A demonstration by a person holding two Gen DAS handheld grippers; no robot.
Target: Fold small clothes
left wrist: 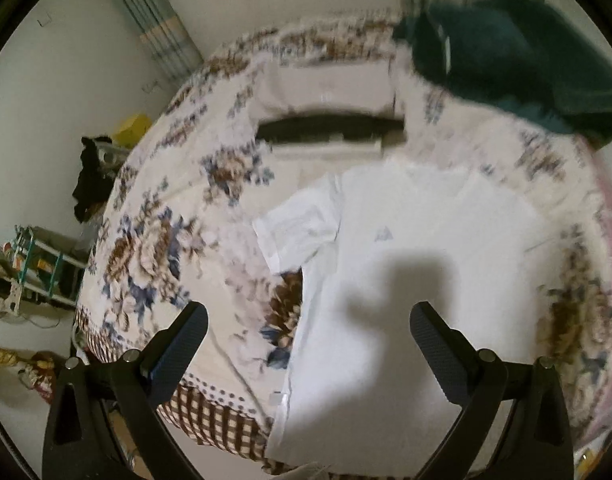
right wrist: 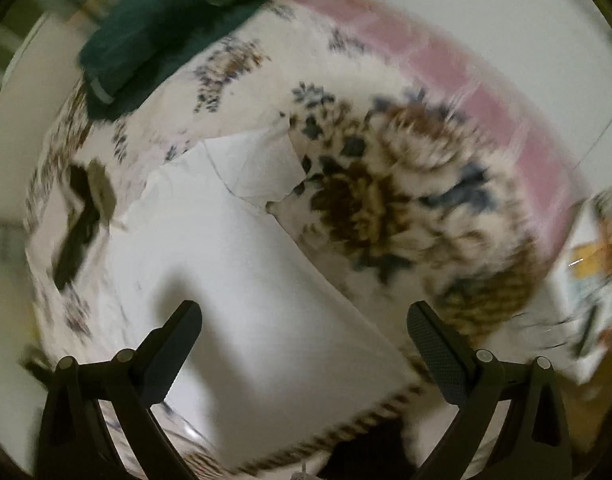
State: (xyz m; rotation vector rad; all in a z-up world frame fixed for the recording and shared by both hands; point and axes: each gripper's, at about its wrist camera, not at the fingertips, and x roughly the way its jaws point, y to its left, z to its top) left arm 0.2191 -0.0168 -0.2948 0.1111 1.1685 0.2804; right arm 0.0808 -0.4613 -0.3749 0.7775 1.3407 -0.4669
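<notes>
A white T-shirt (left wrist: 426, 248) lies spread flat on the floral bedspread (left wrist: 157, 248) of a bed. The left tongs (left wrist: 309, 322) hang wide and hold nothing, the shirt's side edge and one short sleeve just ahead between the fingers. The right tongs (right wrist: 305, 320) also gape wide and empty above the shirt's other side. Beyond both tongs sits a dark green garment (left wrist: 518, 60), well apart from the shirt.

A white T-shirt (left wrist: 418, 240) lies spread flat on the floral bedspread (left wrist: 153, 248), one short sleeve (left wrist: 301, 220) out to the side. The left tongs (left wrist: 309, 336) hang above it, jaws wide apart. A dark green garment (left wrist: 514, 60) sits at the bed's far edge.
</notes>
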